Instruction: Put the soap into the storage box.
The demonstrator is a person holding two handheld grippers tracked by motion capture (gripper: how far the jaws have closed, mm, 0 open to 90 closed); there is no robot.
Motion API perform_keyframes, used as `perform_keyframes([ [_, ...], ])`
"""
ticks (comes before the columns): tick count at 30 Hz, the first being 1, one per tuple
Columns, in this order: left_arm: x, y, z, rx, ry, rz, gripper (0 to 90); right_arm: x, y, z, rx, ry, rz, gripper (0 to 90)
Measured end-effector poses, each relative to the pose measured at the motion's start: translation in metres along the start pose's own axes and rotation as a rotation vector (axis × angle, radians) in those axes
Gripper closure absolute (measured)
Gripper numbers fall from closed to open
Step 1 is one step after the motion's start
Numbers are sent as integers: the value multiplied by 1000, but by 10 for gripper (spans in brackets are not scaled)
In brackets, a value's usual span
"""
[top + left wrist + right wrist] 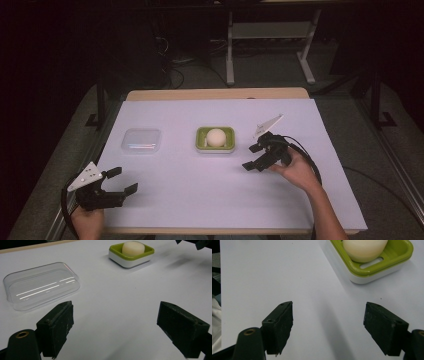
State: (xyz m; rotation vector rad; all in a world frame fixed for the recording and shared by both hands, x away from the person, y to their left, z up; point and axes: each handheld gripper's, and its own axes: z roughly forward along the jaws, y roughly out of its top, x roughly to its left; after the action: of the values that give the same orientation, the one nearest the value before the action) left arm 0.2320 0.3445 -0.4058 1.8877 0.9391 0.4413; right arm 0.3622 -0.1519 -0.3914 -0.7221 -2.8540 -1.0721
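Observation:
A green and white soap dish [202,142] sits mid-table with a cream soap bar [216,136] in it. The dish [147,250] and soap [133,247] appear far off in the left gripper view, and the dish [398,253] and soap [364,248] lie close ahead in the right gripper view. A clear plastic lid [142,140] lies flat to the dish's left, also near the left jaws [42,287]. My left gripper [122,180] is open at the near left corner. My right gripper [252,156] is open just right of the dish, holding nothing.
A white sheet [175,175] covers the wooden table [215,93], with free room in the middle and front. Beyond the far edge stand white frame legs [230,60] on a dark floor. Cables trail from both grippers.

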Motion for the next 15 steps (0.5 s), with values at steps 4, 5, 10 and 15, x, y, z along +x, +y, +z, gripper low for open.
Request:
perform_keyframes([
  [4, 0, 0, 0, -2, 0, -1, 133, 2, -7, -1, 2, -1, 8, 228],
  [5, 0, 0, 0, -2, 0, -1, 132, 3, -8, -1, 8, -2, 6, 228],
  [10, -1, 0, 0, -1, 0, 1, 132, 8, -11, -5, -6, -8, 5, 231],
  [15, -1, 0, 1, -2, 0, -1, 132, 11, -18, -7, -9, -10, 12, 231],
])
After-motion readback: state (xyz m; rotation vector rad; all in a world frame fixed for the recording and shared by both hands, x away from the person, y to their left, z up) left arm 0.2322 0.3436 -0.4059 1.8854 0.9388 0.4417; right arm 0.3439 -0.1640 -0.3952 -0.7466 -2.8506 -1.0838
